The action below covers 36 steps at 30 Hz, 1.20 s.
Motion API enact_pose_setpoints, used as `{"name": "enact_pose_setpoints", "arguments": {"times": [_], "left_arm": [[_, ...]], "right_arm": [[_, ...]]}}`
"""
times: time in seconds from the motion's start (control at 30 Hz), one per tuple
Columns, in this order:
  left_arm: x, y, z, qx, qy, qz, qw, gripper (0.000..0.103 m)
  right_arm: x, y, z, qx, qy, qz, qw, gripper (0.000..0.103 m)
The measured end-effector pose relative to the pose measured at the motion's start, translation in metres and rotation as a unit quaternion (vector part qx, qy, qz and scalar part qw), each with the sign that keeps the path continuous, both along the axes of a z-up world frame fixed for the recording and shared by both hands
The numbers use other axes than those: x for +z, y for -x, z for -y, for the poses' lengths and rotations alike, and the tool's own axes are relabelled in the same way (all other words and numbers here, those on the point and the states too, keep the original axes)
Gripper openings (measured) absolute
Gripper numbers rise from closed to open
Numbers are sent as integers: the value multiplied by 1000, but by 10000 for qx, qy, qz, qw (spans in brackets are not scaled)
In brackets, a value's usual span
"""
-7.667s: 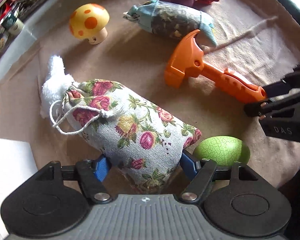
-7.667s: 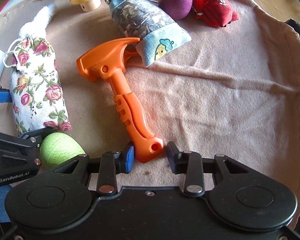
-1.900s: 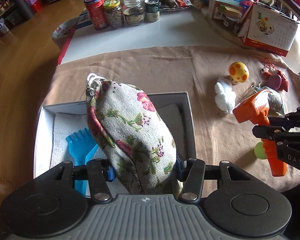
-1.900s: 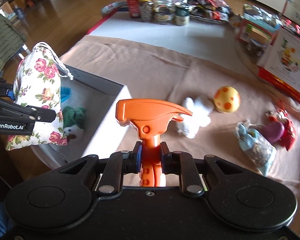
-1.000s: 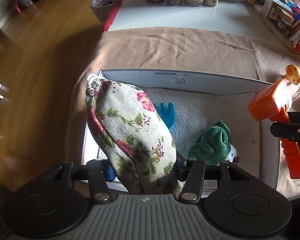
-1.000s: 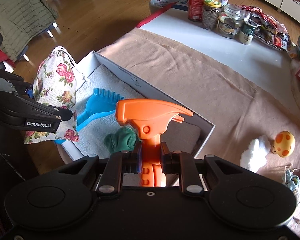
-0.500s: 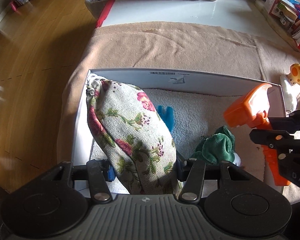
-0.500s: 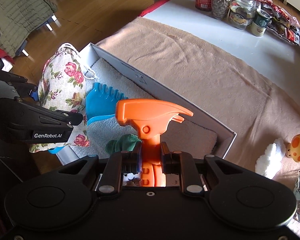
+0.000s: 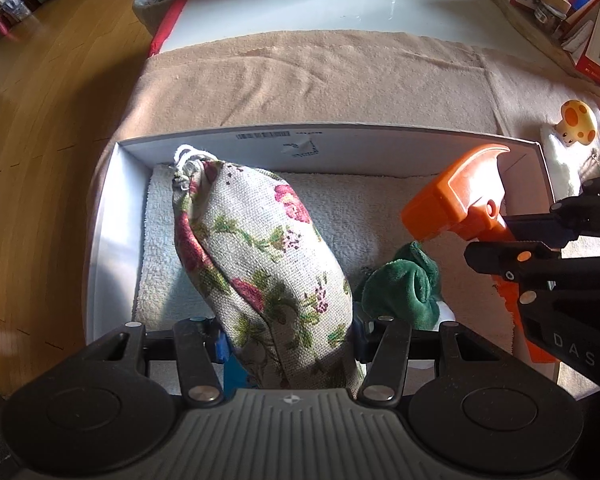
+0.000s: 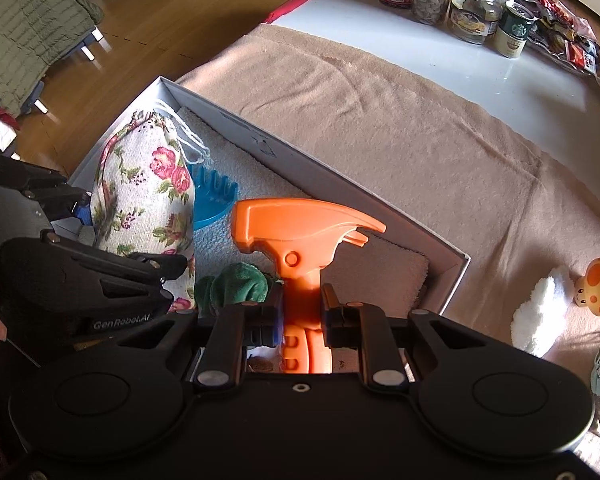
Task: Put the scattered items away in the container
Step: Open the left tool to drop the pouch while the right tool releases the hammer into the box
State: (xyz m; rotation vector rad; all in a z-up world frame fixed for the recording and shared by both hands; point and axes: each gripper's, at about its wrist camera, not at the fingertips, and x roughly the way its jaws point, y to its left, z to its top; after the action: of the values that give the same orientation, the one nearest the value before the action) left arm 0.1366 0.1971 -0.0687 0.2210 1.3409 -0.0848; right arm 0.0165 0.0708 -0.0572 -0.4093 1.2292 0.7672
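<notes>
Both hands lowered, floral pouch [image 9: 260, 264], orange hammer [image 10: 300, 248] over box [image 9: 339, 144]

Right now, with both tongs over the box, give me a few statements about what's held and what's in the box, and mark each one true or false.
1. The left tongs grip the floral drawstring bag. True.
2. The right tongs are open and hold nothing. False: they are shut on the orange toy hammer, clamped at its handle.
3. A green plush toy lies inside the white box. True.
4. The yellow spotted mushroom is inside the box. False: it stands on the tan cloth outside it, beside a white fluffy item.
5. A blue toy rake lies in the box on its towel lining. True.
</notes>
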Motion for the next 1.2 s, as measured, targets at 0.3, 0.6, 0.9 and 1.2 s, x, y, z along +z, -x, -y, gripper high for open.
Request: {"name": "enact_pose_setpoints", "arguments": {"times": [0.3, 0.6, 0.9, 1.2], "left_arm": [[-2, -1, 14, -235, -106, 24, 9997, 54], [2, -1, 14, -240, -132, -40, 9996, 57], [36, 14, 17, -213, -187, 235, 9993, 79], [59, 42, 23, -273, -247, 374, 9986, 83]], "right_arm": [[-4, -2, -1, -62, -22, -27, 10000, 17], [0, -2, -1, -75, -50, 37, 10000, 18], [17, 1, 3, -104, -150, 162, 9997, 21], [30, 12, 14, -112, -221, 226, 9994, 22]]}}
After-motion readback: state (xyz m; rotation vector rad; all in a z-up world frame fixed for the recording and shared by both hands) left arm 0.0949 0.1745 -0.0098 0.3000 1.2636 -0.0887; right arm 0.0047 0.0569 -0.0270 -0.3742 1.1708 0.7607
